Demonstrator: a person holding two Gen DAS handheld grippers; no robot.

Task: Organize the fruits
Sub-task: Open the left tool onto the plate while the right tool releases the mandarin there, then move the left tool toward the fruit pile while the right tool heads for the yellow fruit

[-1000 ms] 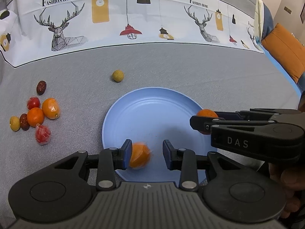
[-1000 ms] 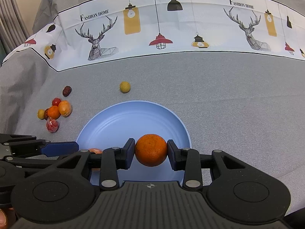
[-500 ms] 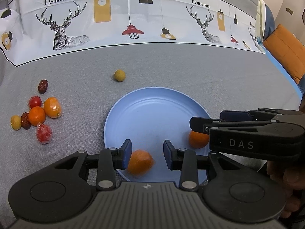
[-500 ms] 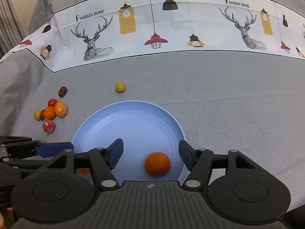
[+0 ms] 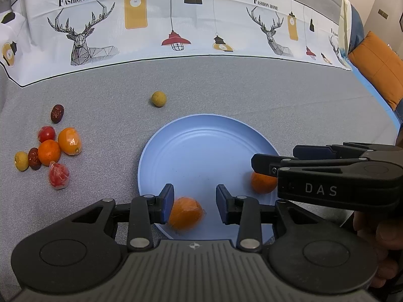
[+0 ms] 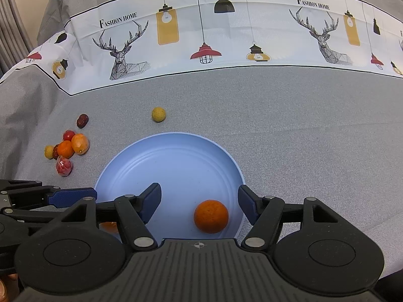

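on the blue plate (image 5: 201,146) lie two oranges: one (image 5: 185,214) at the near rim between the released left tongs (image 5: 194,202), just beside the left pad, one (image 6: 211,216) near the right rim between the wide-open right tongs (image 6: 200,202), touching neither pad. far left on the grey tabletop (image 6: 289,125) sits a fruit cluster (image 5: 47,148); a yellow fruit (image 5: 158,99) lies alone beyond the plate.

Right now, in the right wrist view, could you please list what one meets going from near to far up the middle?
Round orange mandarin → pale blue round plate → small yellow-green round fruit → white deer-print cloth band.
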